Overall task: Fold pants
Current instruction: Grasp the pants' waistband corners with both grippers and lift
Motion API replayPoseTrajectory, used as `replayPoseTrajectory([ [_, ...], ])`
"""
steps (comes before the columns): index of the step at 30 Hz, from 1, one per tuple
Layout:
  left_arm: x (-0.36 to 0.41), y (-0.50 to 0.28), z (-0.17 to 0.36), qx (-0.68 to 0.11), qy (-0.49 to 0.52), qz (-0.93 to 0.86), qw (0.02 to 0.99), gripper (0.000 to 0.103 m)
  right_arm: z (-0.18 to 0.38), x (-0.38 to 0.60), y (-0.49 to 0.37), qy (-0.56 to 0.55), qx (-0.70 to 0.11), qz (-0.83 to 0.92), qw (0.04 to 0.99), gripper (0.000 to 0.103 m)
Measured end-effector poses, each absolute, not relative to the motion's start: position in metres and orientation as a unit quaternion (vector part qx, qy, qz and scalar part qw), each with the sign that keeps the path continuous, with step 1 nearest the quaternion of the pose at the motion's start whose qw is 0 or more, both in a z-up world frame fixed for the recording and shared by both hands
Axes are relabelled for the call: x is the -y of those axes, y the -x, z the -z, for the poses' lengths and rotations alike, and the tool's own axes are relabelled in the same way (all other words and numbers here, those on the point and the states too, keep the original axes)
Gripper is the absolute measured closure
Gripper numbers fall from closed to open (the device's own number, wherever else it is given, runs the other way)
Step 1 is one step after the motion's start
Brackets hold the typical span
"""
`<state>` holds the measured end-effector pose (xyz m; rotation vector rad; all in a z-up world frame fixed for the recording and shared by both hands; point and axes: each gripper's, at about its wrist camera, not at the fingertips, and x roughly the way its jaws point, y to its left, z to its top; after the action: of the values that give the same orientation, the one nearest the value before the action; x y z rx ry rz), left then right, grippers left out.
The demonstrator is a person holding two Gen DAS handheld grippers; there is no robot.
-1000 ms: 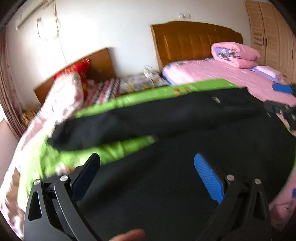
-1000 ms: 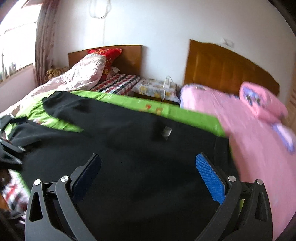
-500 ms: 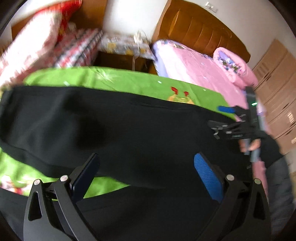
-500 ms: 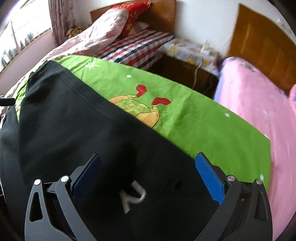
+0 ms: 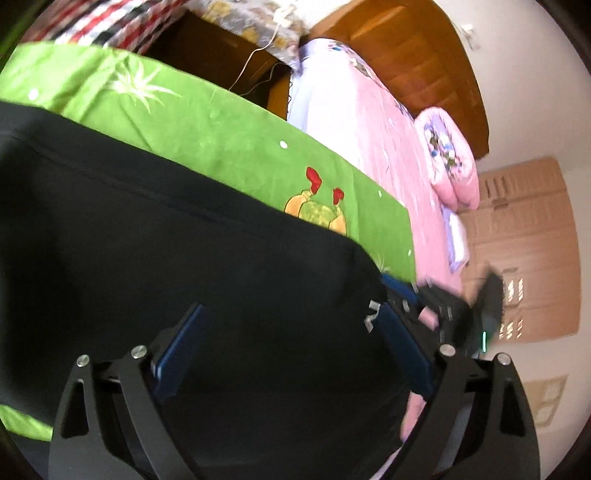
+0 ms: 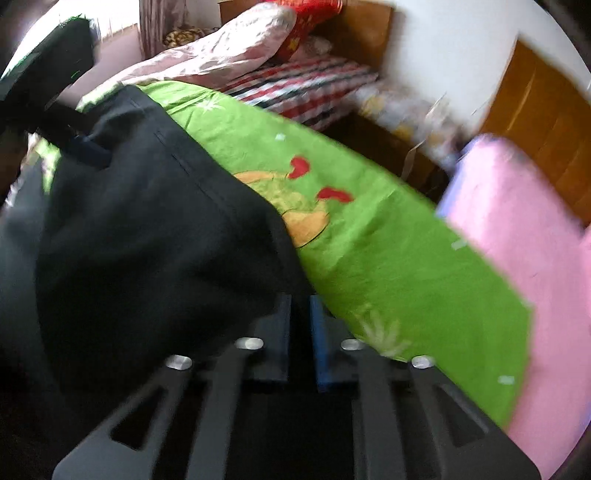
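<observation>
A bedroom in a home is shown. In the left wrist view a bed with a pink sheet (image 5: pixel 373 122) and a wooden headboard (image 5: pixel 417 55) is seen at the upper right of the frame, with a rolled pink quilt (image 5: pixel 450 158) on it. A dark wooden nightstand (image 5: pixel 221 62) is placed at the top centre, and light wooden wardrobe doors (image 5: pixel 524 251) are seen at the right edge. In the right wrist view a second bed with a striped sheet (image 6: pixel 306 85), a red pillow (image 6: pixel 310 22) and its own headboard is seen at the top, and a green cartoon-printed sheet (image 6: pixel 388 258) is spread across the middle.
</observation>
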<state>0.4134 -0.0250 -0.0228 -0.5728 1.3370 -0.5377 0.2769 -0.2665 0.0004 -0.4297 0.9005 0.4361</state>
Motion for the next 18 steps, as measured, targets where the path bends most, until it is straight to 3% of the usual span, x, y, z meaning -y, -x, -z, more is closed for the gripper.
replayPoseTrajectory([
  [4,0.023,-0.421,0.027,-0.593,0.307,0.222,0.71,0.009,-0.036,0.255,-0.204,0.215,-0.332,-0.16,0.904,0.094],
  [9,0.027,-0.42,0.031,-0.595,0.312,0.2,0.713,0.01,-0.043,0.241,-0.137,0.196,-0.291,-0.145,0.925,0.095],
  [10,0.028,-0.416,0.031,-0.595,0.307,0.198,0.716,0.016,-0.041,0.236,-0.128,0.189,-0.286,-0.143,0.928,0.095],
  [13,0.031,-0.397,0.025,-0.591,0.258,0.218,0.733,0.08,-0.031,0.229,-0.113,0.178,-0.286,-0.129,0.933,0.095],
  [18,0.021,-0.313,-0.027,-0.484,0.177,0.225,0.827,0.086,-0.033,0.235,-0.091,0.125,-0.291,-0.122,0.941,0.094],
])
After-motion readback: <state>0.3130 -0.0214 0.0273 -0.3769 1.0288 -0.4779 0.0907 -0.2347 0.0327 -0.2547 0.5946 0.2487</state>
